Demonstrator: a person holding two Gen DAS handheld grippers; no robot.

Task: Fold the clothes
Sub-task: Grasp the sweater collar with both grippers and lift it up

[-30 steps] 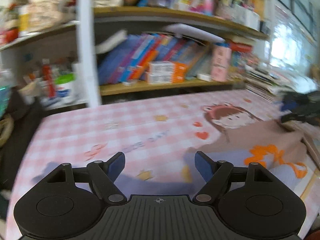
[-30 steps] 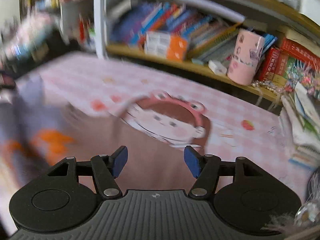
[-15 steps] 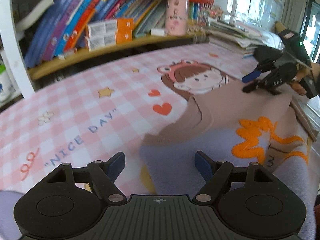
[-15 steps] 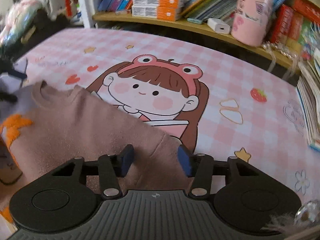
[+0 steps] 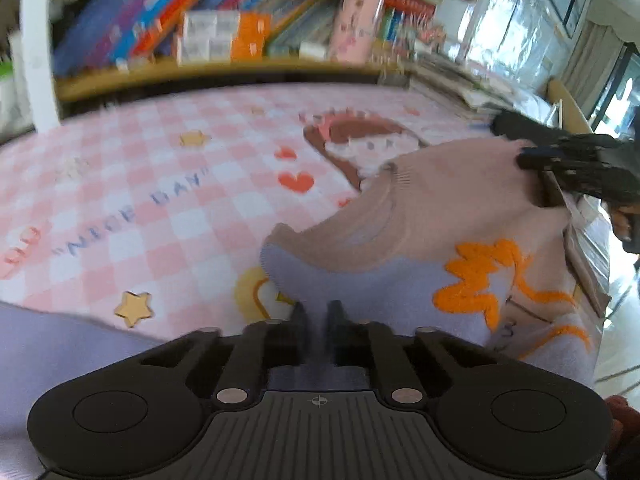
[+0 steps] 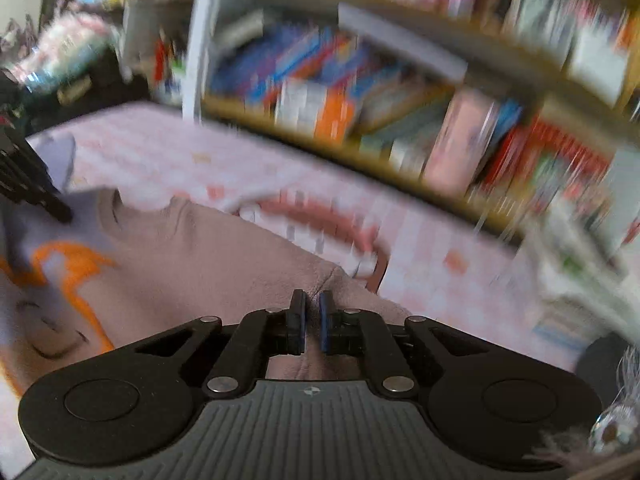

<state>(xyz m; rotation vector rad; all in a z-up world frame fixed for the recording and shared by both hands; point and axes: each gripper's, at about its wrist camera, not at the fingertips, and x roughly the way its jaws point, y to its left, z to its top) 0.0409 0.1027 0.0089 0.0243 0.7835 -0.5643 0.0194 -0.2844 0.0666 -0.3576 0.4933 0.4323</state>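
- Left gripper: pinching the sweater at its lilac shoulder, directly ahead.
- Right gripper: pinching its pink shoulder.
- Risk: shallow bite; knit may slip when lifted off the tabletop.

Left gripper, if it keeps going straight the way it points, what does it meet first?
The left gripper is shut on the sweater, so more sweater, then probably the checked tablecloth; depth is unclear.

Pink checked cloth over the desk, crammed wooden bookshelf along its far edge, bright window at the far right corner.
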